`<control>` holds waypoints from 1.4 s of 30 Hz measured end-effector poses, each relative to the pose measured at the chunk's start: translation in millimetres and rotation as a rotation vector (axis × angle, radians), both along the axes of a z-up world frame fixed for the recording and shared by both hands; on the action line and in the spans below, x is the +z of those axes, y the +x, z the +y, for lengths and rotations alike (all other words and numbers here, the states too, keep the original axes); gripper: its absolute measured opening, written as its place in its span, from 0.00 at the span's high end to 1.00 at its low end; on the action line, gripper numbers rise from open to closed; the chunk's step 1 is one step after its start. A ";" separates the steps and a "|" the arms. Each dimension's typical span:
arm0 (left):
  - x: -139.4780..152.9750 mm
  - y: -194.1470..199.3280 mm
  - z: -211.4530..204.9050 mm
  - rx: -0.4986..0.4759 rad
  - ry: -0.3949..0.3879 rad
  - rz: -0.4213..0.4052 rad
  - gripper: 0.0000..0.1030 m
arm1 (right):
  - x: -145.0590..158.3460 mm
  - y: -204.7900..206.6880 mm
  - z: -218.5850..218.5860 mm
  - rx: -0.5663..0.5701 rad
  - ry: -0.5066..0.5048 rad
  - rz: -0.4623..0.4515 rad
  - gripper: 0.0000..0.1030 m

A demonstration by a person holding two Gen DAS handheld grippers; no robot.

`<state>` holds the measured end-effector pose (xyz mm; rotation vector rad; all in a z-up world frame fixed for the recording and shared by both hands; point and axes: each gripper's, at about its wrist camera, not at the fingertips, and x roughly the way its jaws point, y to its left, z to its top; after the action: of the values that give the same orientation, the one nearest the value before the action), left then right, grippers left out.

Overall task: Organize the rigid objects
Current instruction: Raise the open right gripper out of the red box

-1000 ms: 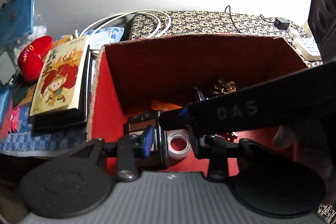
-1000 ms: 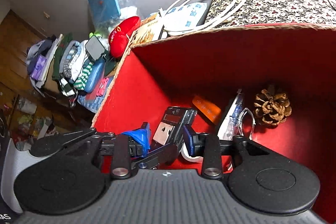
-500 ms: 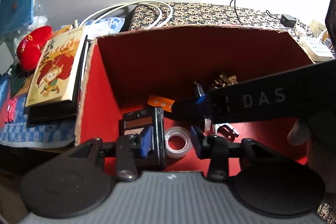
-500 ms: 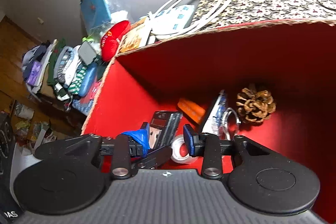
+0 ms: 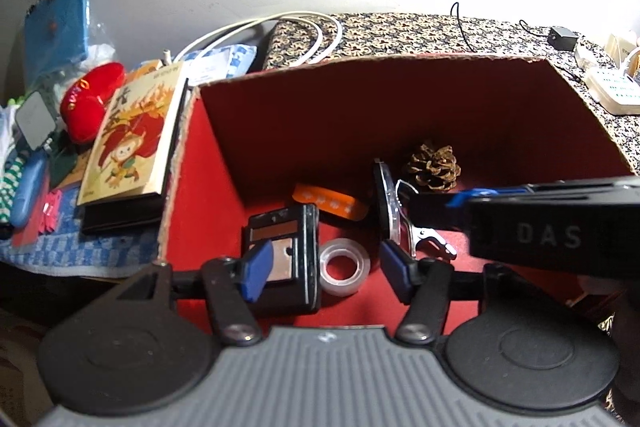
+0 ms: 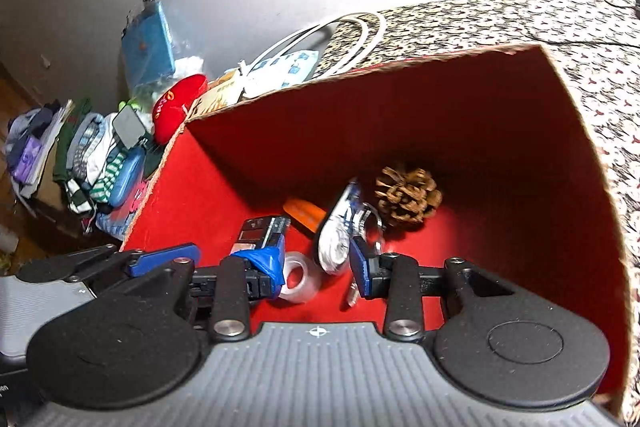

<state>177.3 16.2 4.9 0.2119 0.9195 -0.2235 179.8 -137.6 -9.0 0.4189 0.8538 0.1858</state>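
Observation:
A red cardboard box point(image 5: 280, 131) point(image 6: 520, 131) holds a black device point(image 5: 286, 251) point(image 6: 262, 231), a clear tape roll point(image 5: 342, 265) point(image 6: 298, 277), an orange pack point(image 5: 330, 201) point(image 6: 304, 213), a pine cone point(image 5: 434, 163) point(image 6: 408, 195), a shiny foil pack point(image 6: 340, 227) and a metal clip point(image 5: 426, 239). My left gripper point(image 5: 326, 267) is open and empty above the box's near side. My right gripper point(image 6: 318, 267) is open and empty over the tape roll; its body point(image 5: 540, 227) crosses the left wrist view at right.
Left of the box lie a monkey picture book point(image 5: 132, 143), a red plush point(image 5: 90, 101) point(image 6: 176, 107), a blue case point(image 5: 56, 23) point(image 6: 148, 39), folded clothes point(image 6: 88, 155) and a white cable point(image 5: 288, 27). A patterned cloth point(image 5: 440, 31) lies behind. A white power strip point(image 5: 612, 91) sits at right.
Both grippers have pulled back and up from the box. The right gripper's jaws have opened wider. The things in the box lie as before.

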 end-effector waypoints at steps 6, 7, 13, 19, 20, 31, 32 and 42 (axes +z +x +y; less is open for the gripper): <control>8.3 -13.1 -4.3 0.038 0.008 -0.011 0.38 | 8.8 -23.7 -7.3 -0.026 -0.012 -0.029 0.81; 9.7 -16.0 -5.8 0.044 0.011 -0.015 0.38 | 10.6 -26.7 -8.1 -0.026 -0.014 -0.035 0.81; 19.0 -35.5 -17.5 0.073 0.034 -0.037 0.36 | 21.2 -49.1 -18.3 -0.034 -0.017 -0.069 0.81; 29.0 -59.8 -28.9 0.117 0.056 -0.076 0.35 | 29.3 -69.9 -25.1 -0.016 -0.004 -0.088 0.81; 31.2 -63.7 -30.2 0.126 0.061 -0.085 0.35 | 30.8 -73.4 -26.0 -0.010 -0.003 -0.094 0.81; 48.7 -102.2 -35.8 0.224 0.055 -0.123 0.33 | 40.6 -107.5 -31.1 0.066 -0.003 -0.140 0.81; 48.4 -105.4 -36.8 0.231 0.058 -0.123 0.33 | 40.1 -109.2 -31.1 0.074 0.001 -0.139 0.81; 34.9 -128.7 -47.8 0.283 0.095 -0.078 0.32 | 30.1 -126.8 -30.4 0.097 -0.017 -0.081 0.81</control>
<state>48.6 -31.6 39.7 0.1741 0.8725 0.0901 53.0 -168.0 21.1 0.3515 0.7956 0.2834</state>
